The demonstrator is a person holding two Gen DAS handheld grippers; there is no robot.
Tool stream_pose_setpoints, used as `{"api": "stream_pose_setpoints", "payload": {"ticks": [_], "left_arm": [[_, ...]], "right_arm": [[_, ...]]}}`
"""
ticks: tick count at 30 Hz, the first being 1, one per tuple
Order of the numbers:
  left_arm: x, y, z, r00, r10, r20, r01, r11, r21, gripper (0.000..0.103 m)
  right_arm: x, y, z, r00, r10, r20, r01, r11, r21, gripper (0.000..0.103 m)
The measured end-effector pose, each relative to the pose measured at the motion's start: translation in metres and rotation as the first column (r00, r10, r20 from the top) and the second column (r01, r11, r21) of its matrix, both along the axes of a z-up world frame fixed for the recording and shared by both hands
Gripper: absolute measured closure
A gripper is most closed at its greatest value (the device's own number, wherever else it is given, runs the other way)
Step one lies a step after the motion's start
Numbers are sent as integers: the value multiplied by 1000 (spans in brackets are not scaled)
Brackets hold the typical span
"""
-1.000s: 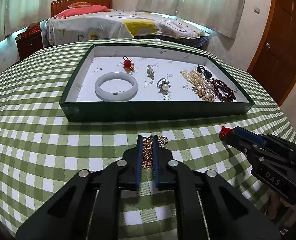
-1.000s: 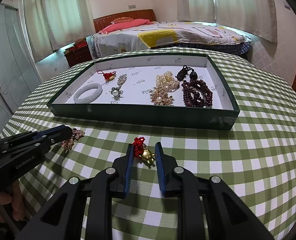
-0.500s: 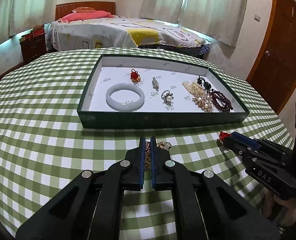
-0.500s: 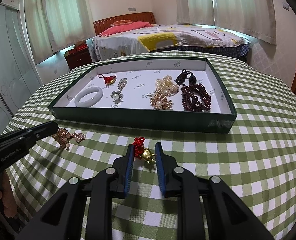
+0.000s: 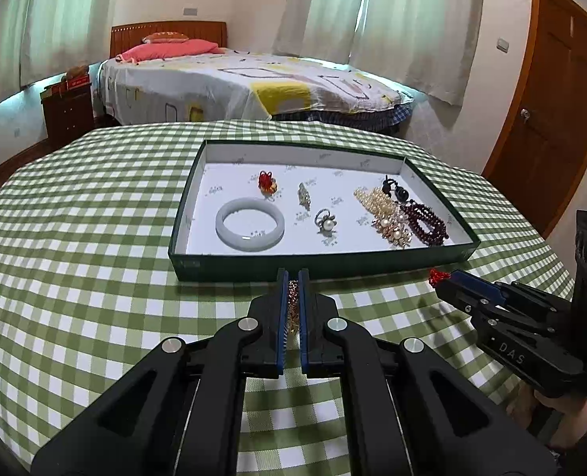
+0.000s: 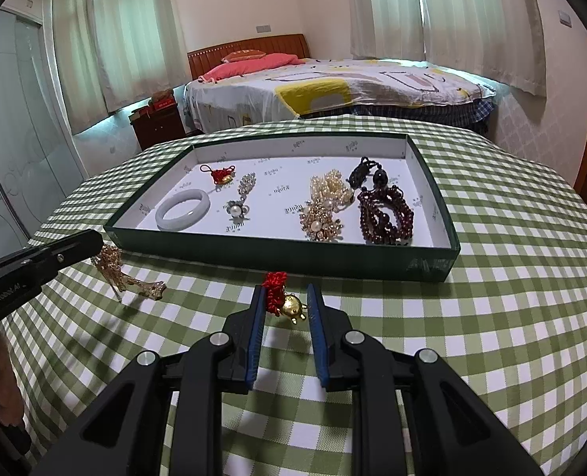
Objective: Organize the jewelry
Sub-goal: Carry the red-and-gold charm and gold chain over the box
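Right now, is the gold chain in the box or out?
Out: the gold chain hangs from the shut left gripper, near the box.

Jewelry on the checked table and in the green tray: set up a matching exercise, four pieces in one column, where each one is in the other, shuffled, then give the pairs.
Pieces
1. gold chain piece
2. red-knot gold charm
3. pale bangle
4. dark red bead bracelet

Places
A. lying in the left part of the green tray
B. pinched in the left tool, part trailing on the cloth
C. between the pads of the right tool
D. lying in the right part of the tray

Pairs: 1-B, 2-C, 3-A, 4-D
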State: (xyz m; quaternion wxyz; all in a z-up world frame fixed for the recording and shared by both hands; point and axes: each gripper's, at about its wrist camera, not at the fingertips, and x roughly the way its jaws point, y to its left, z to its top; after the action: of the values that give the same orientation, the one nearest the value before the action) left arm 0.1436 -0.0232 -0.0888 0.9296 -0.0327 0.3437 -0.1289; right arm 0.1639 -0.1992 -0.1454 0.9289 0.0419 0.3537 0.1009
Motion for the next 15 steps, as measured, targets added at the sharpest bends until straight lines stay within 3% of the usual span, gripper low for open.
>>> {"api": "stream_pose_setpoints", "payload": {"ticks": [15], "left_arm": [[-9,0,27,999,0,53,0,1000,4,98]], "right_arm": [[-12,0,20,999,4,46,-4,1000,4,81]]}}
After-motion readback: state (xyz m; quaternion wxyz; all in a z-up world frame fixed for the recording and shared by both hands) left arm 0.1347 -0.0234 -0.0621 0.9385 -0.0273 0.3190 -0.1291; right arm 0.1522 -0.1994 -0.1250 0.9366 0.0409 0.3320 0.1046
